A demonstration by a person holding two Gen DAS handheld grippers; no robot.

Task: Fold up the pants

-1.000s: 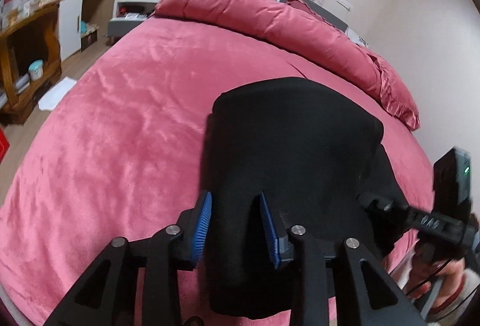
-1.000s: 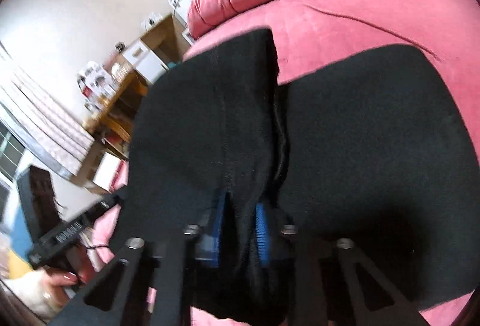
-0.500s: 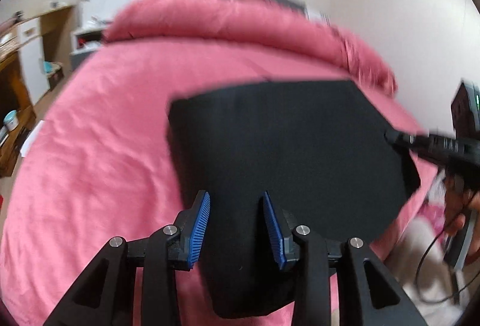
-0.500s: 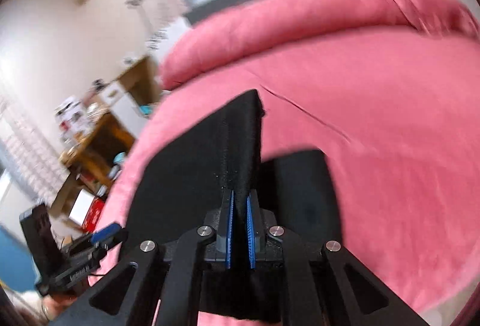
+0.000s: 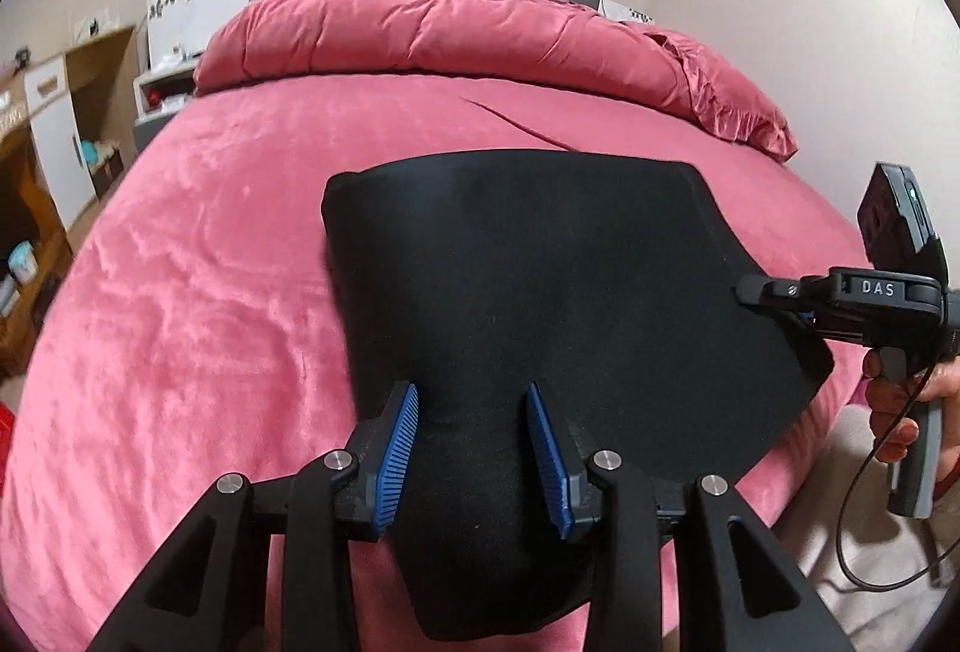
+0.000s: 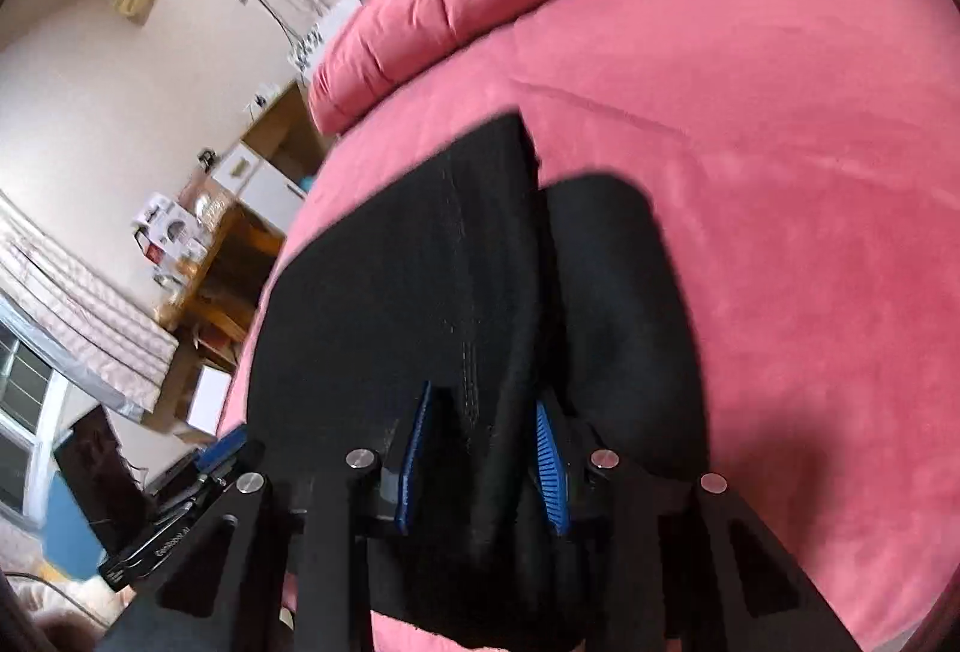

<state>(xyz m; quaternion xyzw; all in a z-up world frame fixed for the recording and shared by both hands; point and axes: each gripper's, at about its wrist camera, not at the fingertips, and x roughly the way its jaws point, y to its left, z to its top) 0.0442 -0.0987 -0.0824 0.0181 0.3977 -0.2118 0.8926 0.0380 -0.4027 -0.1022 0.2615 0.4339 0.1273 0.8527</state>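
Observation:
Black pants lie folded into a flat block on the pink bed, near its front edge. My left gripper is open, its blue pads on either side of the pants' near end. My right gripper is open over the pants, with a raised fold of the fabric between its pads. The right gripper also shows in the left wrist view at the pants' right edge.
A rolled pink duvet lies across the head of the bed. Wooden shelves and a white cabinet stand to the left of the bed. A wall is close on the right.
My right gripper was shut on a pinched fold of the pants and lifted it; now its jaws are open and the fabric has dropped. The pants lie flatter. My left gripper stays open.

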